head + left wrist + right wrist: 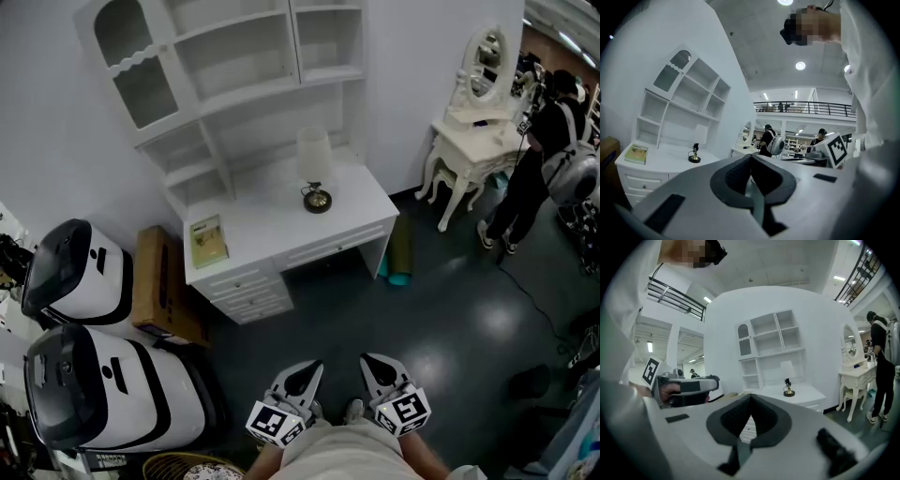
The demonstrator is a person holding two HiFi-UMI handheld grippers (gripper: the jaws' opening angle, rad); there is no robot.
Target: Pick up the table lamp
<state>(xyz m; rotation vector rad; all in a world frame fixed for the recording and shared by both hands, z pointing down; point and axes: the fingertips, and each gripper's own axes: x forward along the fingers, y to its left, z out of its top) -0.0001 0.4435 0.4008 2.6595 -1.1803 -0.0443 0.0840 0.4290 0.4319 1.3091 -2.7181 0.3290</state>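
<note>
The table lamp [315,167] has a white shade and a dark round base; it stands upright near the back right of the white desk [272,230]. It also shows small in the left gripper view [695,153] and the right gripper view [788,380]. My left gripper [308,368] and right gripper [371,360] are held side by side at the bottom of the head view, over the dark floor and far short of the desk. Both have their jaws together with nothing between them [751,157] [751,397].
A green book [207,239] lies at the desk's left end. A cardboard box [159,281] and two large white-and-black cases [103,394] stand on the left. A rolled green mat [400,248] leans by the desk. A white dressing table [473,131] and a person [544,155] are at the right.
</note>
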